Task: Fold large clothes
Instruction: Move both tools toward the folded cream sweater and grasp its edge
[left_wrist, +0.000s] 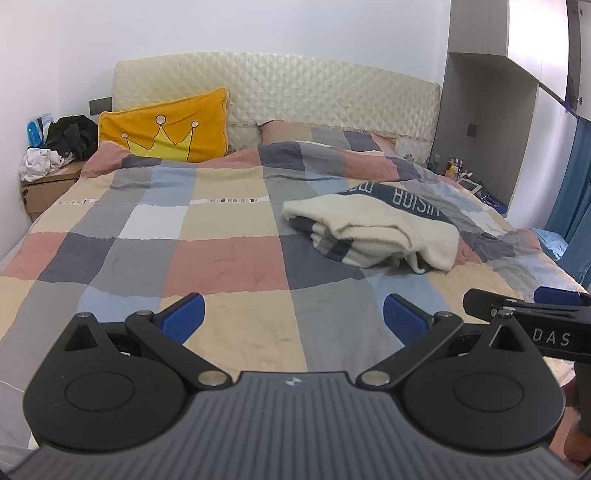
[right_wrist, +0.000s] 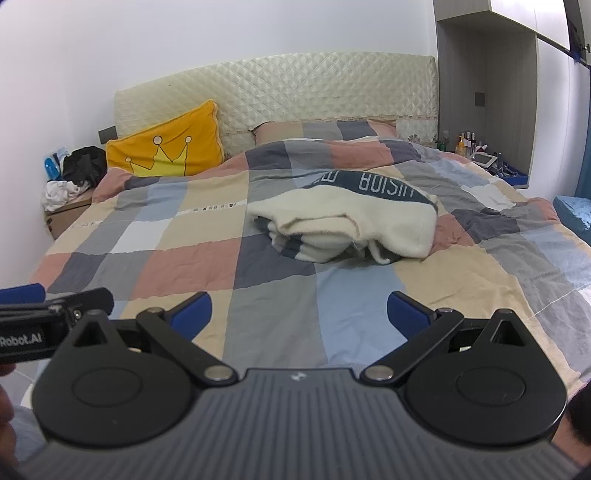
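Observation:
A cream sweater with dark blue stripes and a lettered band (left_wrist: 373, 229) (right_wrist: 347, 225) lies folded in a loose bundle on the checked quilt (left_wrist: 207, 251) (right_wrist: 184, 266), right of the bed's middle. My left gripper (left_wrist: 293, 317) hovers open over the near part of the bed, well short of the sweater, nothing between its blue pads. My right gripper (right_wrist: 299, 314) is open too, empty, also short of the sweater. Each gripper shows at the edge of the other's view: the right one (left_wrist: 532, 314), the left one (right_wrist: 48, 310).
A yellow crown pillow (left_wrist: 166, 129) (right_wrist: 166, 147) leans on the quilted headboard (left_wrist: 295, 88). A bedside box with dark and white clothes (left_wrist: 55, 147) stands at the left. A shelf nook with bottles (right_wrist: 469, 144) and blue curtains (left_wrist: 572, 184) are at the right.

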